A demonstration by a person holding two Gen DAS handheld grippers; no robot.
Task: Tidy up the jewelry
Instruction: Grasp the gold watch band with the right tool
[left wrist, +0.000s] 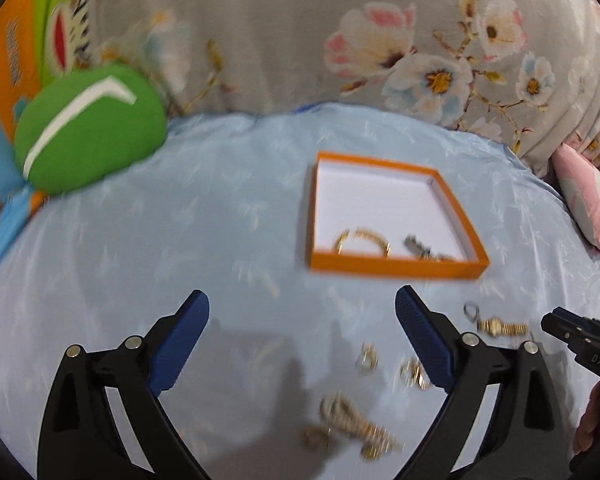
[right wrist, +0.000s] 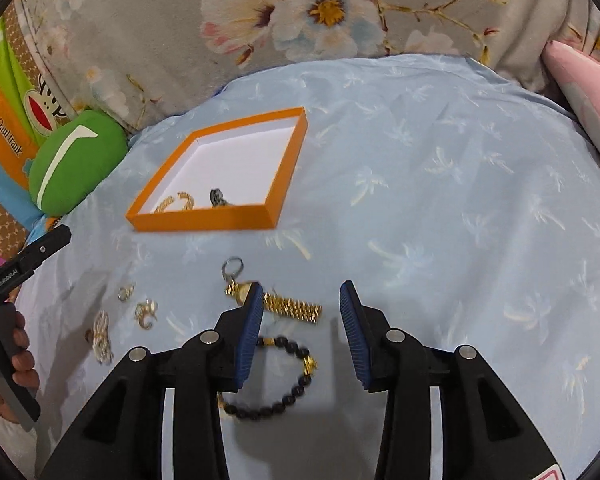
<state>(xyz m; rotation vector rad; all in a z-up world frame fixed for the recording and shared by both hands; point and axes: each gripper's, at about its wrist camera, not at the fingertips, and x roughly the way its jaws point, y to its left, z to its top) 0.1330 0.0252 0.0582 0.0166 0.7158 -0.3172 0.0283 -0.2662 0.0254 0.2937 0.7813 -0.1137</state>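
An orange box (left wrist: 396, 269) (right wrist: 204, 224) lies on the light blue cloth with a gold bracelet (left wrist: 362, 240) (right wrist: 178, 202) and a dark piece (left wrist: 418, 248) (right wrist: 218, 198) inside. Nearer me, loose pieces lie on the cloth: a gold keyring piece (left wrist: 496, 325) (right wrist: 292, 306), small gold rings (left wrist: 368, 358) (right wrist: 146, 314), a gold chain (left wrist: 352, 424) (right wrist: 102, 338) and a black bead bracelet (right wrist: 284, 380). My left gripper (left wrist: 302, 304) is open wide above the cloth, holding nothing. My right gripper (right wrist: 301, 292) hovers open over the keyring piece and the beads, gripping nothing.
A green cushion (left wrist: 88, 128) (right wrist: 76, 160) and an orange printed bag (right wrist: 4, 136) sit at the back left. Grey floral fabric (left wrist: 340, 40) rises behind the cloth. A pink pillow (left wrist: 588, 196) (right wrist: 588, 96) lies at the right. A hand (right wrist: 20, 356) holds the left gripper's handle.
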